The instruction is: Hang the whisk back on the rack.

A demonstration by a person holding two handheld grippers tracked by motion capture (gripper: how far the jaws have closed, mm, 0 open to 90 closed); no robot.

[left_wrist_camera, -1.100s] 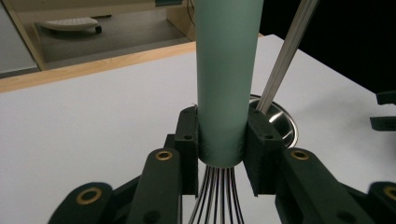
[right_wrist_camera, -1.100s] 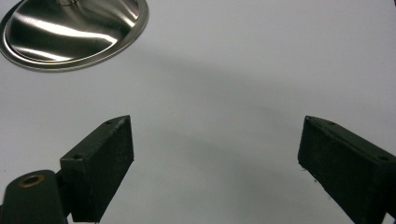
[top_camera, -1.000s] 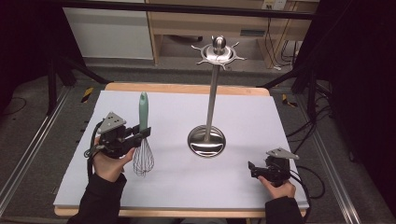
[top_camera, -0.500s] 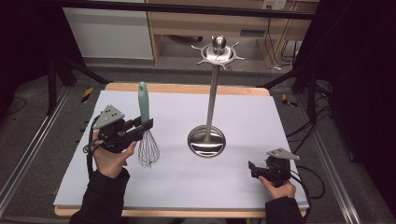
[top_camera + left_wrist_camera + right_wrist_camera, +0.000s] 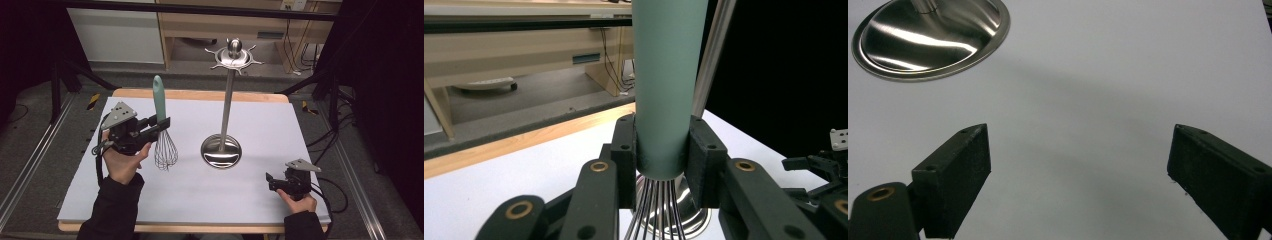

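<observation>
Since the earlier frame my left hand has lifted the whisk (image 5: 162, 131), so its wire head now hangs above the table (image 5: 250, 200), left of the steel stand (image 5: 223, 125). My left gripper (image 5: 161, 123) points level toward the stand, wrist raised, and its black jaws clamp the smooth pale green handle just above the thin wires. My right gripper (image 5: 270, 181) rests low on the white sheet, right of the stand's round, shiny base, with its jaws wide apart and nothing between them. Up on the stand's slim pole sits a crown of hooks.
</observation>
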